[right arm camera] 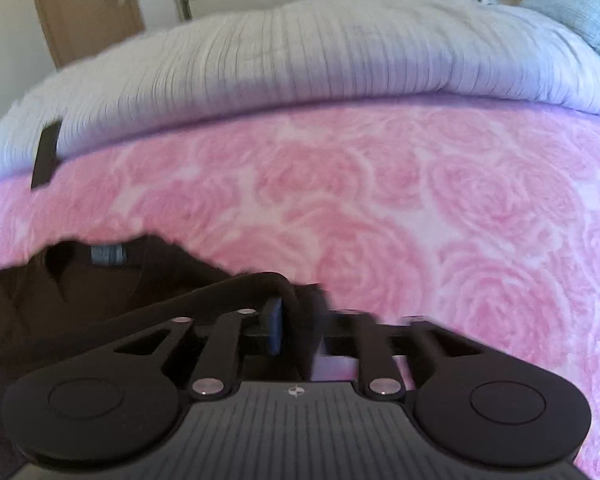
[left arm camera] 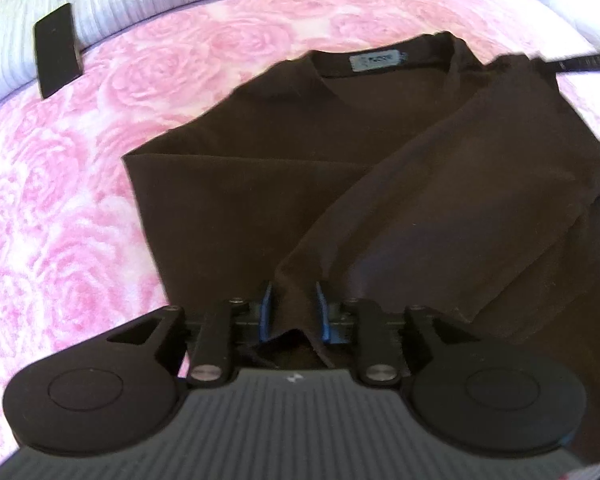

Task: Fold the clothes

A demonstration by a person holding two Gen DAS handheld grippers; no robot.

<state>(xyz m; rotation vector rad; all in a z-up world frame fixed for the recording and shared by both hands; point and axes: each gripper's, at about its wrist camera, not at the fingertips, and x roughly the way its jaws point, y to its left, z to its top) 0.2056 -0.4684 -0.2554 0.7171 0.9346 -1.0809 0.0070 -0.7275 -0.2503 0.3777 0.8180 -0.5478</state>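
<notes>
Two grips | left hand-held gripper (left arm camera: pixel 294 308) pinched on dark brown cotton T-shirt (left arm camera: pixel 300 184) hem at 6 o'clock | right hand-held gripper (right arm camera: pixel 296 320) clamped on its shoulder edge, likely drawing one side across | shirt on pink rose-patterned blanket (left arm camera: pixel 60 200), collar toward 12 o'clock
</notes>
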